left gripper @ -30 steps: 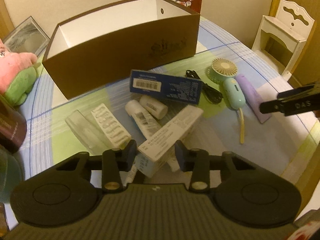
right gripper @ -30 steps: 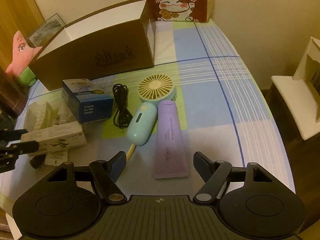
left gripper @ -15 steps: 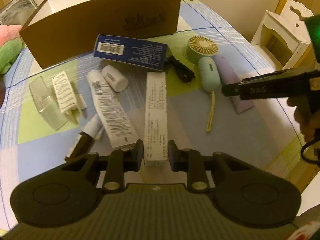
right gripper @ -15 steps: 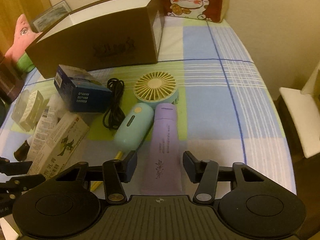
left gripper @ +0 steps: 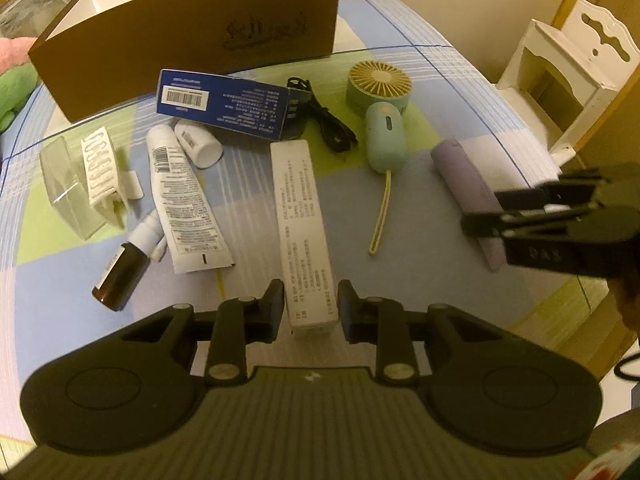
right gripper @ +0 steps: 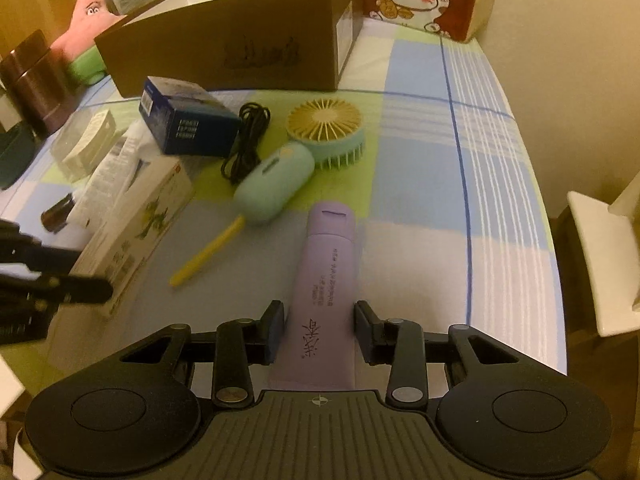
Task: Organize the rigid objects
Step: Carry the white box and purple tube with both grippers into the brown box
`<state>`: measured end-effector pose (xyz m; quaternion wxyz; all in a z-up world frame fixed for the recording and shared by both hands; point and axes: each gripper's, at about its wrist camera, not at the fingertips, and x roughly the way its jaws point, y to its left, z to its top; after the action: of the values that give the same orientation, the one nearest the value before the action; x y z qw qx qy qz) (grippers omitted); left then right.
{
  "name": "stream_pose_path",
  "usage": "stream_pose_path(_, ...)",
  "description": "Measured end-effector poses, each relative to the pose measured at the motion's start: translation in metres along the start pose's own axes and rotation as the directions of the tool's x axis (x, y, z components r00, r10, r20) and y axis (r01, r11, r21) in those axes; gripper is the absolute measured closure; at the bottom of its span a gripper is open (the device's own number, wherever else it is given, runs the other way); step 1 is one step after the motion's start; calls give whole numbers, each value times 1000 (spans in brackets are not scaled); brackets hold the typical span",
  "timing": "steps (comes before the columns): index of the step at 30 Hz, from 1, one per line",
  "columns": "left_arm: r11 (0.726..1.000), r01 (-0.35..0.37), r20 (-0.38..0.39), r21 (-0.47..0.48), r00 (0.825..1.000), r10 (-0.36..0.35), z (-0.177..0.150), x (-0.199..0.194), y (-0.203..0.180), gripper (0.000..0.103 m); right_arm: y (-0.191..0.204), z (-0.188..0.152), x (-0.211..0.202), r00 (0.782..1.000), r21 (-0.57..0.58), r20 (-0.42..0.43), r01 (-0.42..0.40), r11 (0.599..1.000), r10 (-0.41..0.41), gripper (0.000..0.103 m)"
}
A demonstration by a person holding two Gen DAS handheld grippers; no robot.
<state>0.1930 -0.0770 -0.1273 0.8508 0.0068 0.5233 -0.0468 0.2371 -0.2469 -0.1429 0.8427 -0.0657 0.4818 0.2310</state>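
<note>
My left gripper (left gripper: 311, 307) is shut on the near end of a long white carton (left gripper: 302, 220) that points away across the table; the carton also shows in the right wrist view (right gripper: 136, 224). My right gripper (right gripper: 319, 332) is open, its jaws on either side of a purple tube (right gripper: 326, 292) lying on the table, with a small gap on each side. In the left wrist view the right gripper (left gripper: 486, 216) hangs over the purple tube (left gripper: 466, 176). A big brown open box (left gripper: 188, 28) stands at the back.
A blue carton (left gripper: 224, 106), black cable (left gripper: 324, 120), mint hand fan (left gripper: 380, 92), white tube (left gripper: 184, 192), small white bottle (left gripper: 198, 142), brown bottle (left gripper: 120, 276) and clear packet (left gripper: 80, 184) lie on the checked tablecloth (right gripper: 440, 168). A white chair (left gripper: 568, 76) stands to the right.
My left gripper has turned the white carton lengthwise and shut on its near end. My right gripper has come down and narrowed around the purple tube.
</note>
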Motion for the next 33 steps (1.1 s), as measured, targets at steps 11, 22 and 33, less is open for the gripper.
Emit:
stream_pose_path(11,998,-69,30,-3,997,69,31,17,-7,69,3,15,14,998,4,43,51,999,-51,59)
stream_pose_path(22,992,-116,26,-51,993,117,29,26,-14,80,7,5,11,997,-75,64,48,996,-43,69)
stream_pose_path(33,986,-143,40,-82,988,147,19,3,-19,80,0,6,-10,997,-23,74,-36,999,37,70)
